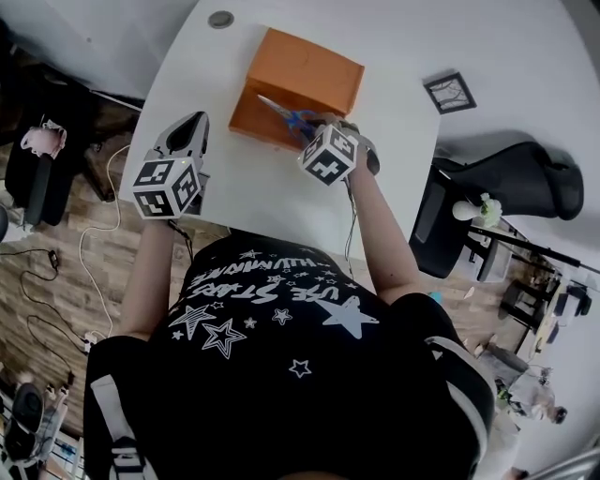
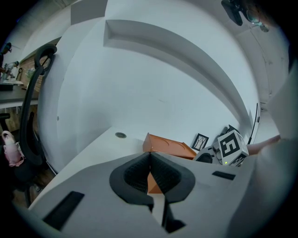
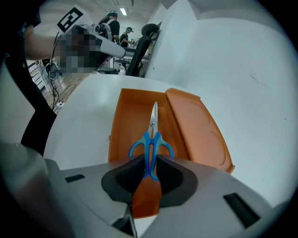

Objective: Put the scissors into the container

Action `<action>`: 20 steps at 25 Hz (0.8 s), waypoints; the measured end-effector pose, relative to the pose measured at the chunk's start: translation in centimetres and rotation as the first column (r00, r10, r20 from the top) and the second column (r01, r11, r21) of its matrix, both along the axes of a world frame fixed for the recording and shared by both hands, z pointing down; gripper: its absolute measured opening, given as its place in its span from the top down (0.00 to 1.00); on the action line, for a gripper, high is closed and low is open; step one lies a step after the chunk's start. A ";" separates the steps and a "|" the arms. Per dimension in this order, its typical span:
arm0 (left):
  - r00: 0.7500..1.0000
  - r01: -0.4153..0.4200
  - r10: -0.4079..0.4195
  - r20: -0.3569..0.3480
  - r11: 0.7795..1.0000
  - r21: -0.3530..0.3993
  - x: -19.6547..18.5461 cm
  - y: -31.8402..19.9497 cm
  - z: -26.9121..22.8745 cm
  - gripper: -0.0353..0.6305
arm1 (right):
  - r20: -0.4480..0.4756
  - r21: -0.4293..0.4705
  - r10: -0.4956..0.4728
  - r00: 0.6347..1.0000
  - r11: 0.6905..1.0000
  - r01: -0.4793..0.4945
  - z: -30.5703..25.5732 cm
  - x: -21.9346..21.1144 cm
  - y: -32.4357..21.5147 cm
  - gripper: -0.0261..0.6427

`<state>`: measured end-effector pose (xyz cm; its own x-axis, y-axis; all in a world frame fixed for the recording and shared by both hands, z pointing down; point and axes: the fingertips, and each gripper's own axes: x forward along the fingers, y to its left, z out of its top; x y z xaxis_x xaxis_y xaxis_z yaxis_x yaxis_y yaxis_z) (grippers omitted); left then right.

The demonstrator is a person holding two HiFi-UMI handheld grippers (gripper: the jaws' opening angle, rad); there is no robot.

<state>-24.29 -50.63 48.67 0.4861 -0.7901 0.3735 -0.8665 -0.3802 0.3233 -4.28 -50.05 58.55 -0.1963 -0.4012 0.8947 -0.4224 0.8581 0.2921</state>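
Blue-handled scissors (image 3: 152, 139) hang over the open orange container (image 3: 125, 130), blades pointing away from me. My right gripper (image 3: 150, 163) is shut on the handles. In the head view the scissors (image 1: 286, 114) stick out from the right gripper (image 1: 319, 131) over the container's (image 1: 272, 112) open tray, whose lid stands hinged up at the far side. My left gripper (image 1: 194, 124) hovers over the white table to the container's left, jaws closed with nothing between them. In the left gripper view the container (image 2: 170, 148) lies ahead past the left gripper (image 2: 149, 160).
A small framed picture (image 1: 450, 92) lies on the white table (image 1: 394, 47) right of the container. A round grommet (image 1: 221, 19) sits at the far edge. A black office chair (image 1: 506, 187) stands to the right, cables and wooden floor to the left.
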 end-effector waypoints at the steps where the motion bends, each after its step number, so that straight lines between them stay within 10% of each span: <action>1: 1.000 -0.001 0.001 -0.001 1.000 -0.001 0.0 0.0 0.1 0.92 | -0.009 -0.007 -0.009 1.000 1.000 0.009 0.3 -0.1 0.0 0.82; 20: 0.999 -0.043 0.043 0.003 0.999 -0.004 -2.0 -1.6 1.3 0.92 | -0.113 -0.074 -0.014 0.994 0.997 0.006 3.2 -1.0 -0.9 0.82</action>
<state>-26.33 -52.26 50.02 0.5183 -0.7671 0.3781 -0.8505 -0.4159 0.3219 -5.30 -51.00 61.73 -0.0957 -0.3317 0.9385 -0.3815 0.8831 0.2732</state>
